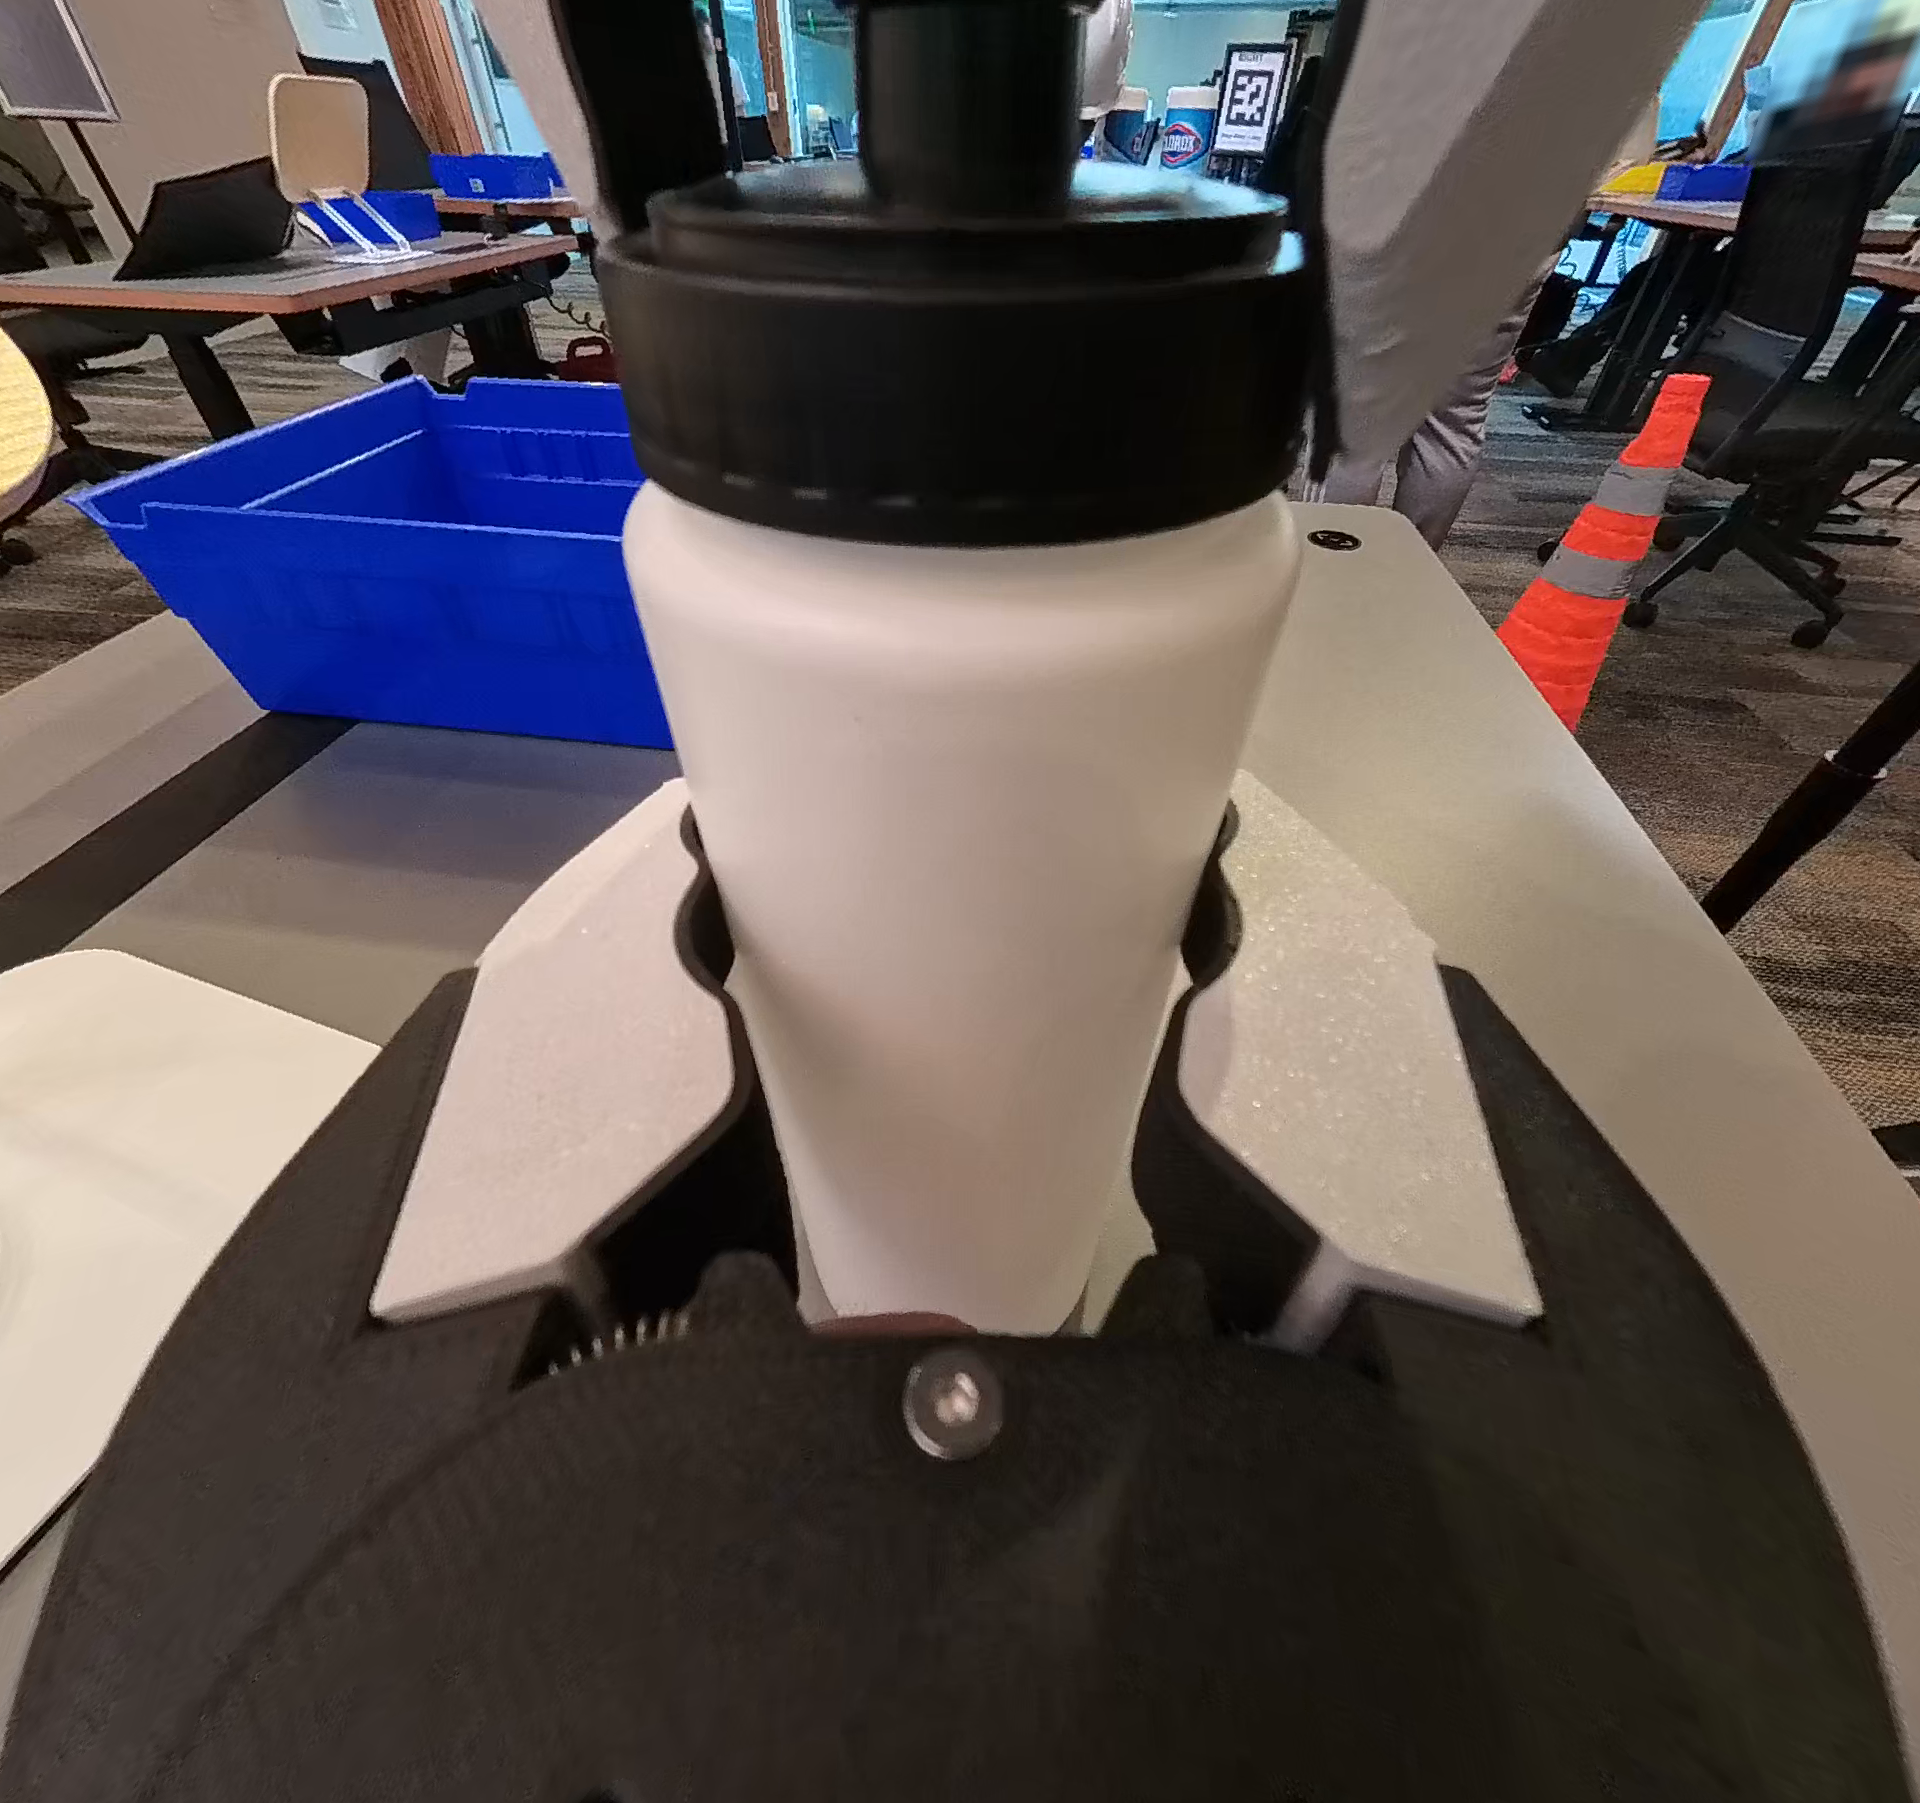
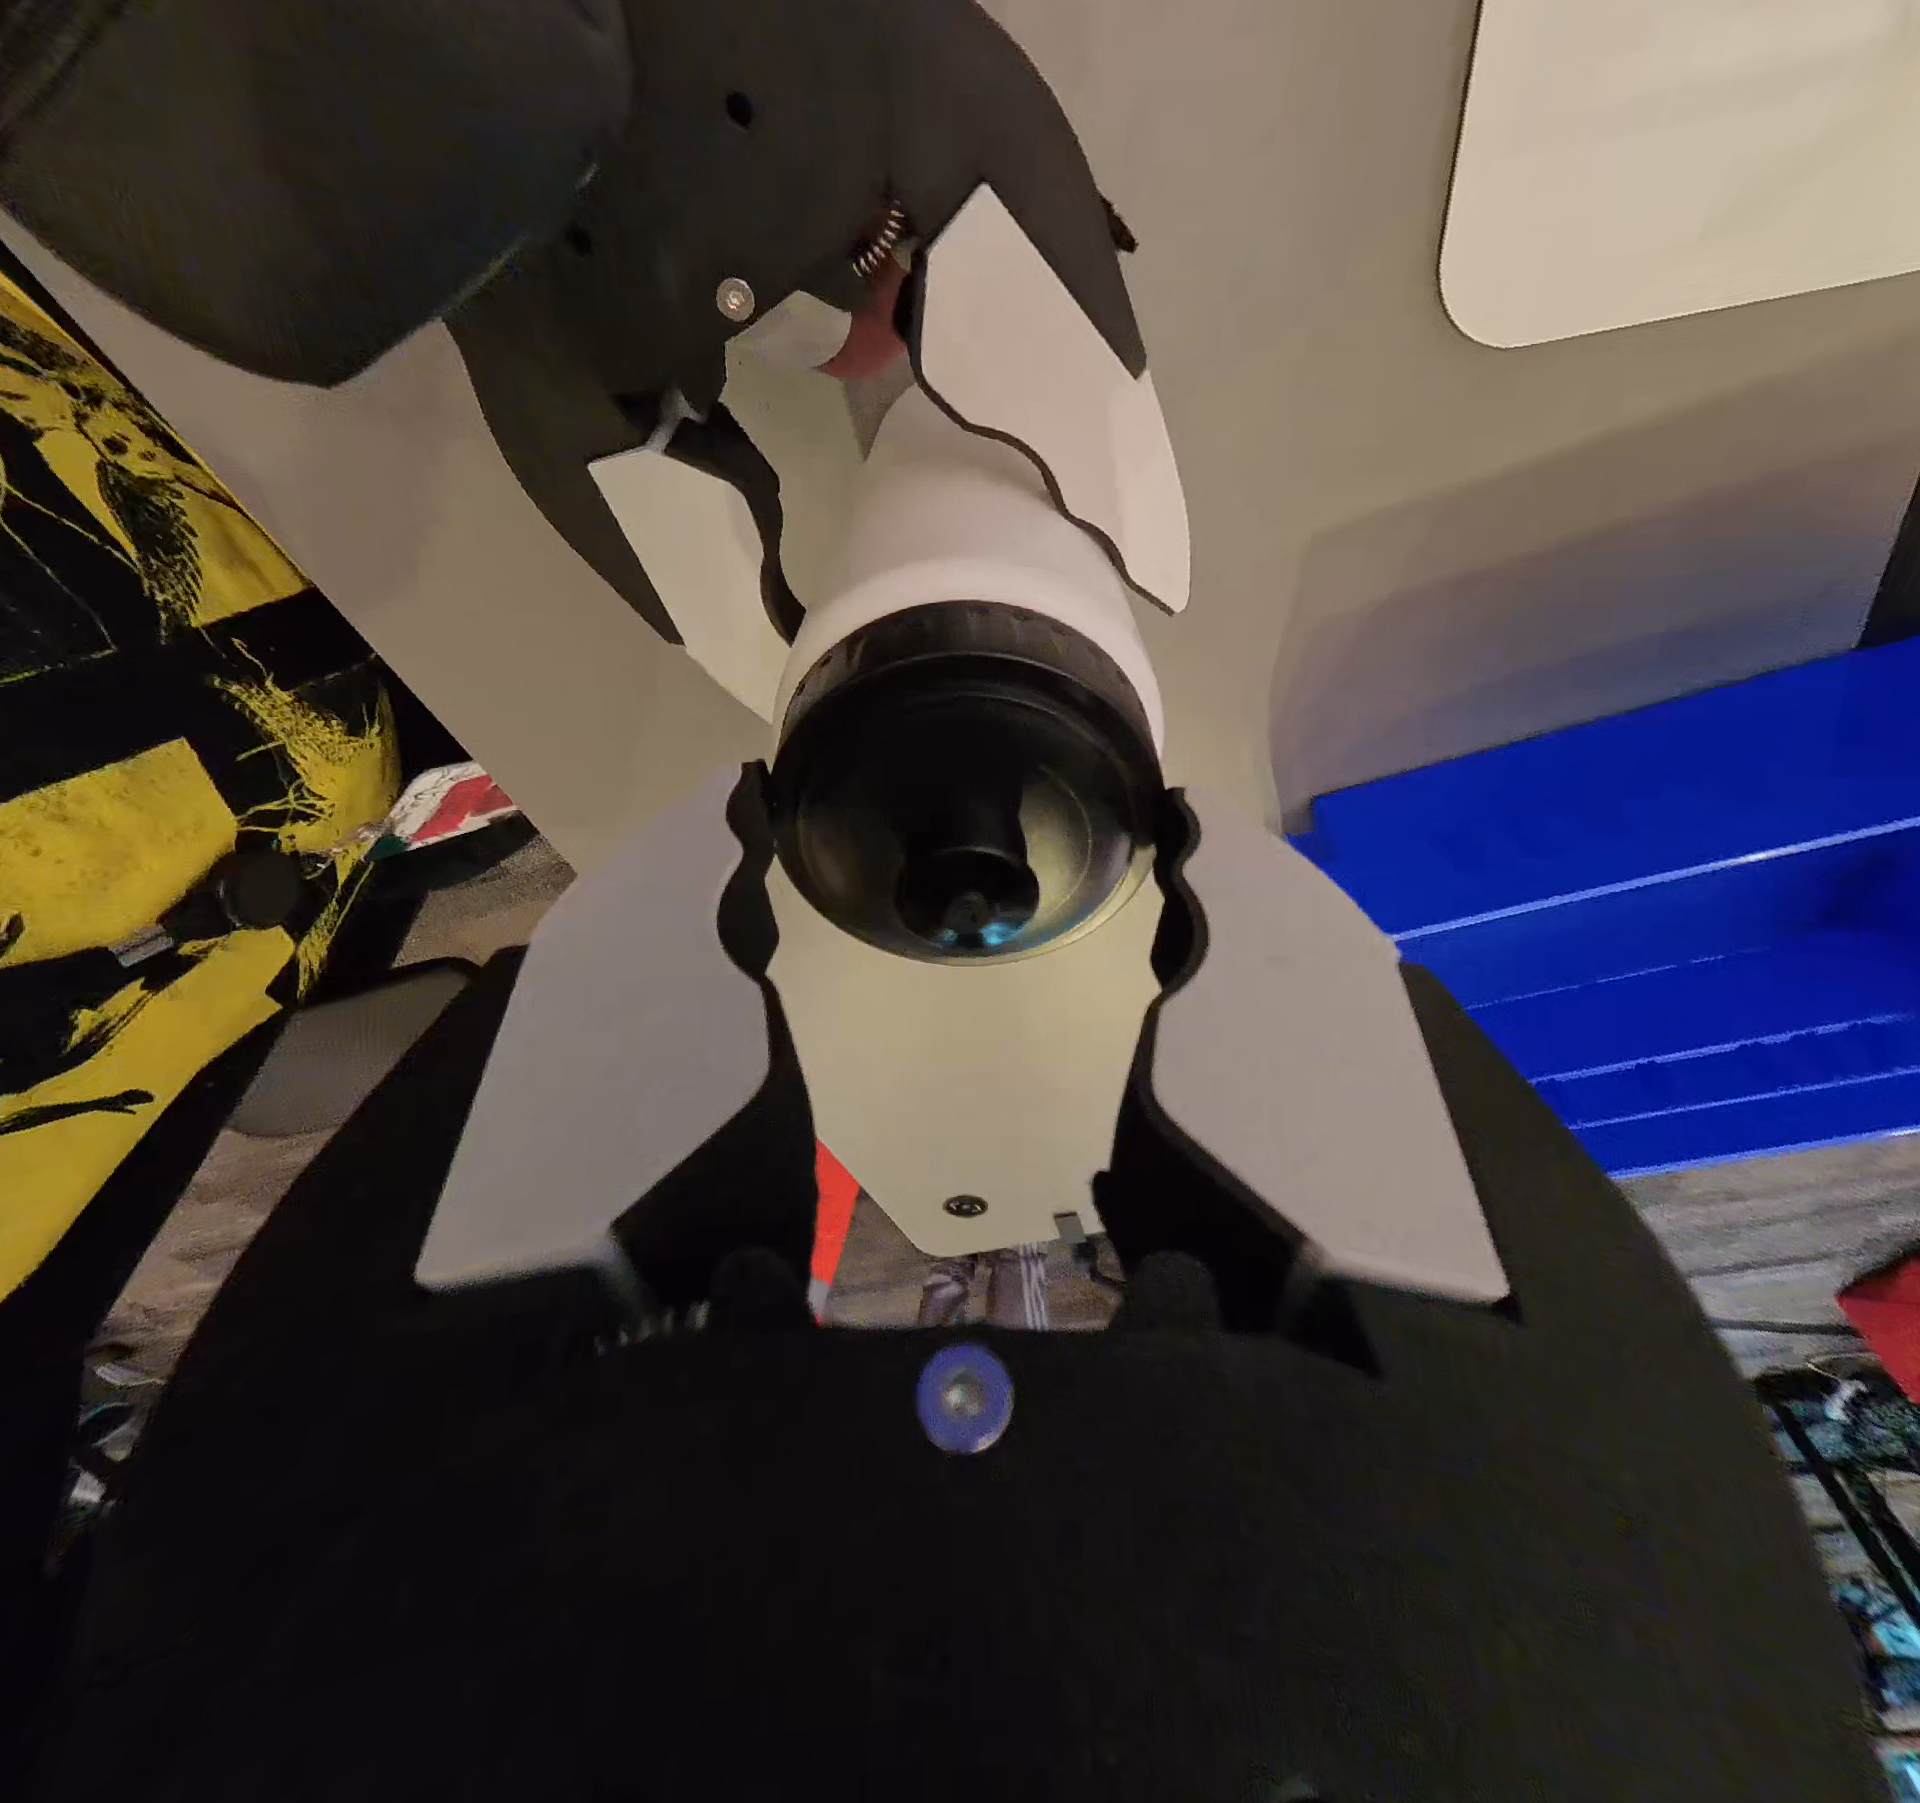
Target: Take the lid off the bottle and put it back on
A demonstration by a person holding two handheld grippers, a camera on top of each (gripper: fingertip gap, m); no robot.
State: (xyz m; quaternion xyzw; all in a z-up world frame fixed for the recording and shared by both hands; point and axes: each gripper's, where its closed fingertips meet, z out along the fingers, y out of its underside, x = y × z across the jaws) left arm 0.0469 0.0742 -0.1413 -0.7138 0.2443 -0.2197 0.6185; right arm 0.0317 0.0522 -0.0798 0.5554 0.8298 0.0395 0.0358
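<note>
A: Where does the bottle (image 1: pixel 961 818) sit in the left wrist view?

B: It fills the centre of the frame, standing upright. The left gripper (image 1: pixel 961 880) is clamped on the white body, one finger touching each side of its lower half.

A: And the lid (image 1: pixel 956 371)?

B: The black lid sits on the bottle neck in the upper centre, spout uppermost. The right gripper (image 1: pixel 966 226) comes in from the top of the frame, with one finger on each side of the lid.

A: Does the right wrist view agree?

B: It looks down on the lid (image 2: pixel 966 787) at frame centre. The right gripper (image 2: pixel 966 818) has its jaws around the lid rim, both fingertips at its sides; whether they press on it cannot be told. The left gripper (image 2: pixel 925 506) appears in the upper centre, grasping the bottle (image 2: pixel 966 527).

A: Surroundings?

B: A grey table (image 1: pixel 1382 714) lies under the bottle. A blue bin (image 1: pixel 395 569) stands at middle left in the left wrist view and at right (image 2: pixel 1662 922) in the right wrist view. An orange cone (image 1: pixel 1600 548) stands on the carpet at right.
</note>
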